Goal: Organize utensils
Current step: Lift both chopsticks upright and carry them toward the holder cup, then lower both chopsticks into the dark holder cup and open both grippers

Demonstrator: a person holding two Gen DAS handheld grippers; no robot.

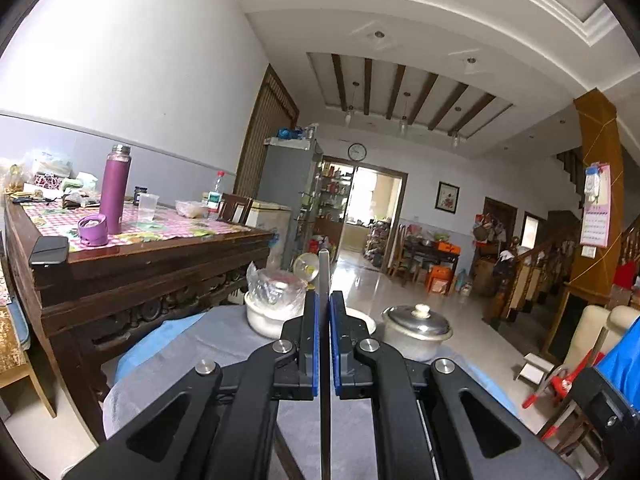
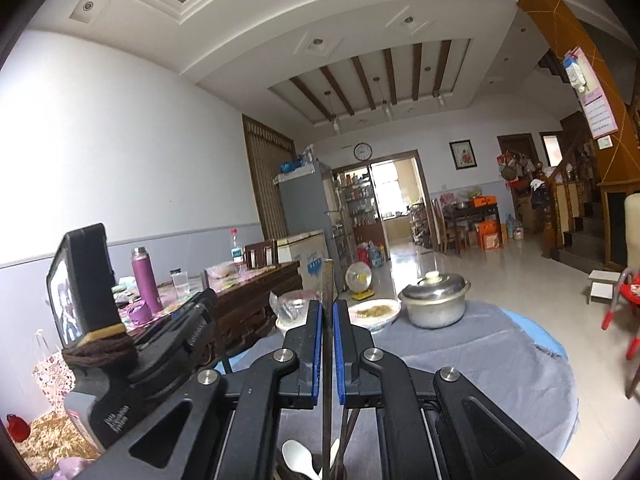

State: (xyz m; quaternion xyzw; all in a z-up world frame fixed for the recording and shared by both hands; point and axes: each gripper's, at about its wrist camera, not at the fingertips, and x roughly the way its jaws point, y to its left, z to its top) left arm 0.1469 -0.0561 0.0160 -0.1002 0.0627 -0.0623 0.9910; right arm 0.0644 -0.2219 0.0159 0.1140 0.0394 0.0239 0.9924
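Metal gleams in both views: each gripper is clenched on a thin upright utensil seen edge-on. In the left wrist view, the left gripper (image 1: 324,300) sits at lower centre, its blue-lined pads pressed against a slim grey metal strip (image 1: 324,276) that runs down between the black linkages to the bottom edge and rises just above the fingertips. What kind of utensil it is cannot be told. Past the fingertips, a round table under a grey cloth (image 1: 224,340) carries a white bowl wrapped in clear plastic (image 1: 272,304) at centre left and a lidded steel pot (image 1: 416,330) at centre right. A dark wooden table (image 1: 132,256) with a purple flask (image 1: 115,190) fills the left of the frame.

In the right wrist view, the right gripper (image 2: 328,308) is likewise closed tight on a darker slim utensil (image 2: 328,280) standing between its pads. At the bottom centre, below the linkages, a white spoon (image 2: 298,458) lies beside further thin dark utensil handles, partly hidden. The same cloth-covered table lies ahead, with a shallow dish of yellowish food (image 2: 374,312) between the wrapped bowl and the pot. The other gripper's body (image 2: 160,344) appears at lower left, with a phone (image 2: 82,280) mounted on it.
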